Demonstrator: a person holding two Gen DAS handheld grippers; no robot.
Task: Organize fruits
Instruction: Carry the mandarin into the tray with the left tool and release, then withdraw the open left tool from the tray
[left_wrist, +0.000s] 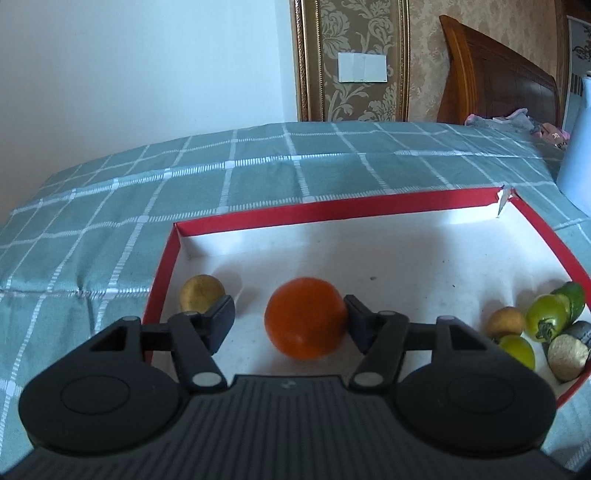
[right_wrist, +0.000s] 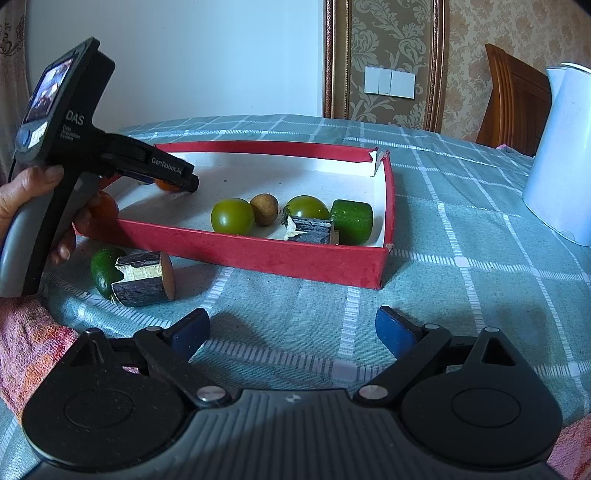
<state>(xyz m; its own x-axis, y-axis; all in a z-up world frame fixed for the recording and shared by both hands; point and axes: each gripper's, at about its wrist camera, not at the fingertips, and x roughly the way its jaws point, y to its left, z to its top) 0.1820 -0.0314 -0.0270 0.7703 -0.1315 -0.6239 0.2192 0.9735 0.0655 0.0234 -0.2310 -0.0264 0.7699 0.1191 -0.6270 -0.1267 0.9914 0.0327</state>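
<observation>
The left gripper (left_wrist: 290, 319) stands partly apart inside the red box (left_wrist: 332, 212), with the orange fruit (left_wrist: 304, 323) on the white floor between its fingers: the right-hand pad looks to be touching or all but touching the fruit, the left-hand one stands clear, so nothing is clamped. The step in hand looks like a release, and doing it well would mean widening a little more and drawing straight back along the fingers, so that neither pad nudges the round fruit into a roll (it looks slightly blurred, so it may not be settled). Just beyond the left finger lies a small brown fruit (left_wrist: 201, 293), close enough to be clipped by a sideways exit. Off to the gripper's right, in the box's near corner, sit the green tomatoes (left_wrist: 546, 315) with other pieces. The right gripper (right_wrist: 291, 330) hangs wide and empty over the checked cloth (right_wrist: 461, 221); ahead and to its left, outside the box, lie a dark cane piece (right_wrist: 142, 277) and a green fruit (right_wrist: 103, 267), not yet put away.
</observation>
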